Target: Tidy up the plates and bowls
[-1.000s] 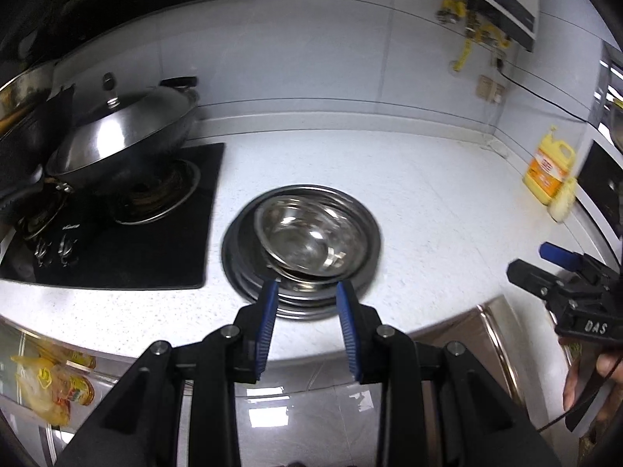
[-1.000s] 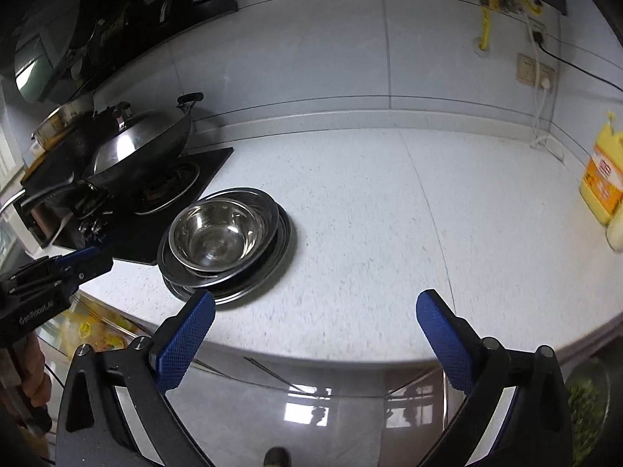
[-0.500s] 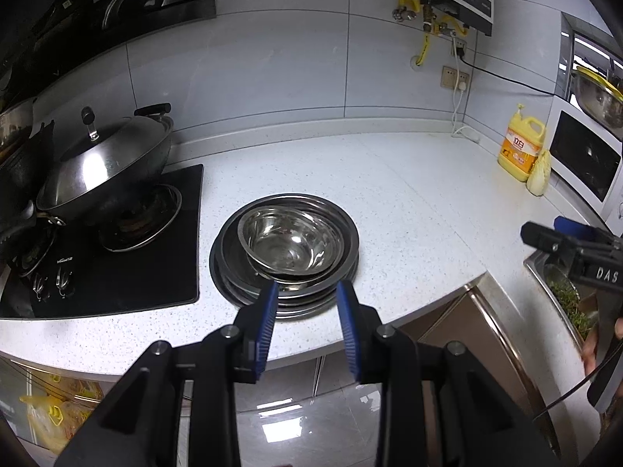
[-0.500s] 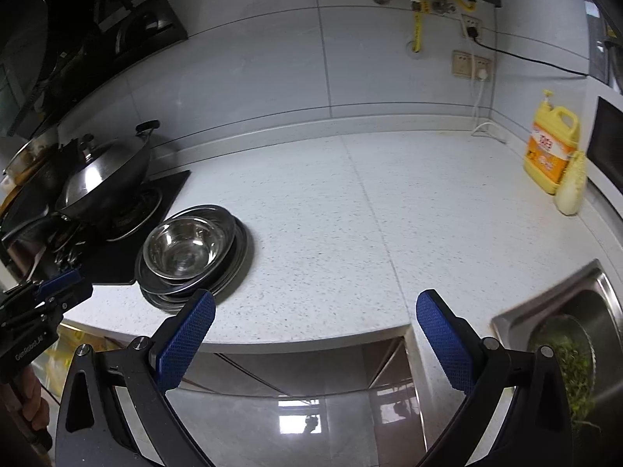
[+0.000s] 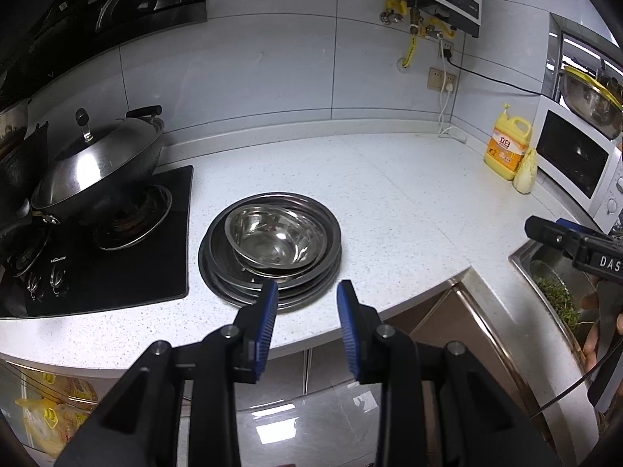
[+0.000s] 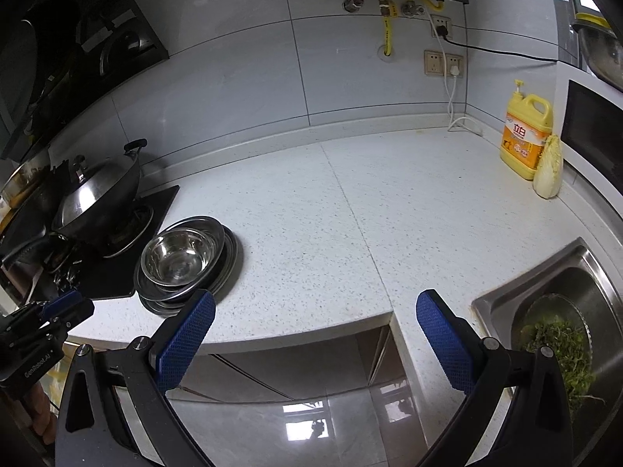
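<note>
white counter (image 5: 389,210) by the stove (image 5: 117,241), bowl (image 5: 276,237) nested on stacked plates (image 5: 218,272), your left gripper (image 5: 307,325) part open and empty, your right gripper (image 6: 315,344) wide open, empty

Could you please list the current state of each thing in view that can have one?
Left gripper: open, empty.
Right gripper: open wide, empty.
Bowl: upright, empty, on top of the plates.
Plates: stacked on the counter.
Wok: lidded, on the burner.
Sink: holds a basin of greens.
Wall plug: plugged in.
</note>
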`<state>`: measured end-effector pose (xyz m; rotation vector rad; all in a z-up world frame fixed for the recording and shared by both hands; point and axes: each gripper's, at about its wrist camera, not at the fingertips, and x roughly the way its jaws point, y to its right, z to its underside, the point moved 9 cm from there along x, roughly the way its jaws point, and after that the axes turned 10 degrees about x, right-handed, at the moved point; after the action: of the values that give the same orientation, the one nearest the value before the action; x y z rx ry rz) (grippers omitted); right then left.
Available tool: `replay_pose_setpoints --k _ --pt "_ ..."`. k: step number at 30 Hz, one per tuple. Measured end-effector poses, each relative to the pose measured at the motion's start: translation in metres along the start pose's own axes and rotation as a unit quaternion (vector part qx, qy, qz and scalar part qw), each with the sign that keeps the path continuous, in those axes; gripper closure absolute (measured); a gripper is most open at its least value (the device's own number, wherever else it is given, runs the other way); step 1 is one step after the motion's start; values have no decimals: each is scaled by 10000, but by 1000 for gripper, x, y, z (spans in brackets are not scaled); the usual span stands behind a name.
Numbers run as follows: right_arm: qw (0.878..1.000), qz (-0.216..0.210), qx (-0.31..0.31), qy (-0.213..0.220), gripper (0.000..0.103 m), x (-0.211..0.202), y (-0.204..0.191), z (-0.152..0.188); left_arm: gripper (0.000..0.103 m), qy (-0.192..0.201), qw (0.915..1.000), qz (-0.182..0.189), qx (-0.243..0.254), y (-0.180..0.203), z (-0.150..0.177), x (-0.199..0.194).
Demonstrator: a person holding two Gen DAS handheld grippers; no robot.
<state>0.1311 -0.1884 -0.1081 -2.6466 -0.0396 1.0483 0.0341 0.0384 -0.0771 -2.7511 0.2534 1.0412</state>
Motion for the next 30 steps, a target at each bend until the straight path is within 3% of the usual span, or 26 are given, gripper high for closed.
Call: replay_pose_setpoints --k 30 --pt "9996 144 -196 -111 1 -6 14 8 73 -150 9999 35 31 31 10 3"
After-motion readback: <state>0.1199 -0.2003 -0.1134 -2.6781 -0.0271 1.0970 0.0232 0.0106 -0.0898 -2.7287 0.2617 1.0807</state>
